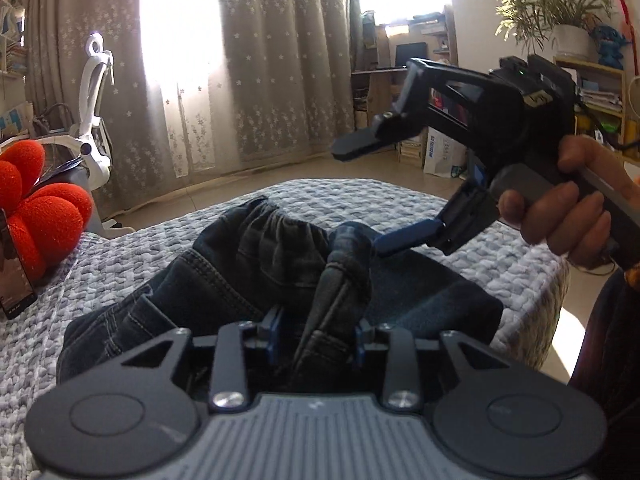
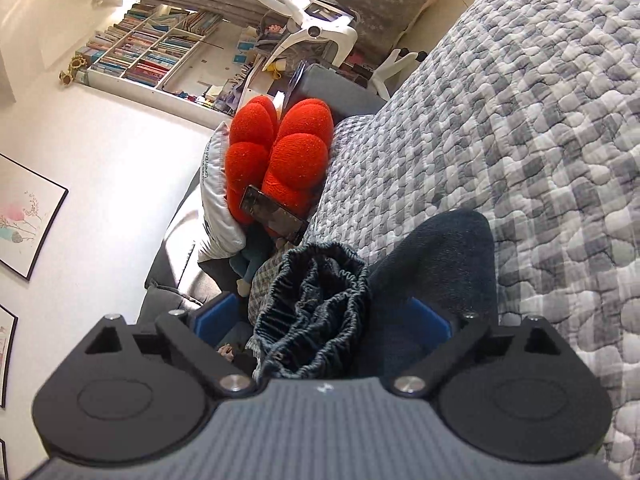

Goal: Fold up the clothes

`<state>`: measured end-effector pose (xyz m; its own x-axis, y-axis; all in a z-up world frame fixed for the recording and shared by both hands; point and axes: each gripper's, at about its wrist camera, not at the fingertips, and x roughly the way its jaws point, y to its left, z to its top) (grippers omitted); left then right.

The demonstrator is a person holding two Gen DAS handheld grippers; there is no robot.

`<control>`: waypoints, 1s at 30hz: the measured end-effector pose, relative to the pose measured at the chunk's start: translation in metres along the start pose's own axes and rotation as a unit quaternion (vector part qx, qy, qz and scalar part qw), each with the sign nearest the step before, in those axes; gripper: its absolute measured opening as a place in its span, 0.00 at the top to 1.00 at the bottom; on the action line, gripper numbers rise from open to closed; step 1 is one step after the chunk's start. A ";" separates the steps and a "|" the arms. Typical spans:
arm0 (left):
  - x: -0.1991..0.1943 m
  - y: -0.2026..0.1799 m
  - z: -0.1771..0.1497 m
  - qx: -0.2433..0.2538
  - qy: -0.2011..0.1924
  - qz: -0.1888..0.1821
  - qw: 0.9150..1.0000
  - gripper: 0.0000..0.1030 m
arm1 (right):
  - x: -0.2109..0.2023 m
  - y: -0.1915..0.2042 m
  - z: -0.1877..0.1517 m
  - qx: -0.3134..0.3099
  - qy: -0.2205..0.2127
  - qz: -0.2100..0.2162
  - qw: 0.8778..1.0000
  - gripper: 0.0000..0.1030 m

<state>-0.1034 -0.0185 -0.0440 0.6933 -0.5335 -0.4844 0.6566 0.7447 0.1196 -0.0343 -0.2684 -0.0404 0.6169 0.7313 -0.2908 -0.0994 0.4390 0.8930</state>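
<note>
Now the left gripper (image 1: 316, 330) has a denim jeans (image 1: 248, 264) fold between its partly spread jaws; the right gripper (image 2: 324, 320) jaws gape wide around the elastic waistband (image 2: 320, 300).

Two wrist cameras, both low and close over the bed.

The left one looks level across the grey quilted bedspread (image 1: 120, 264) toward the curtained window (image 1: 180, 60); the right one, rolled sideways, faces the wall, and both catch the dark denim trousers (image 1: 240, 264) and red knotted cushion (image 2: 280, 152).
</note>
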 end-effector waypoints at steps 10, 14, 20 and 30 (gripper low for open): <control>-0.035 0.053 -0.004 -0.135 -0.050 -0.114 0.983 0.35 | 0.026 0.022 -0.010 -0.069 0.032 -0.037 0.996 0.06; -0.049 0.080 -0.012 -0.188 -0.080 -0.076 0.976 0.36 | 0.034 0.030 -0.015 -0.105 0.032 -0.069 0.992 0.08; -0.043 0.107 -0.022 -0.227 -0.051 0.050 0.971 0.38 | 0.056 0.054 -0.040 -0.235 0.037 -0.170 0.956 0.23; -0.042 0.122 -0.022 -0.258 -0.050 0.115 0.958 0.44 | 0.058 0.062 -0.041 -0.208 0.021 -0.149 0.967 0.63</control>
<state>-0.0587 0.1037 -0.0286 0.8437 -0.3480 -0.4088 0.2672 0.9326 -0.2426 -0.0366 -0.1777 -0.0161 0.6356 0.5570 -0.5346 -0.2328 0.7985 0.5552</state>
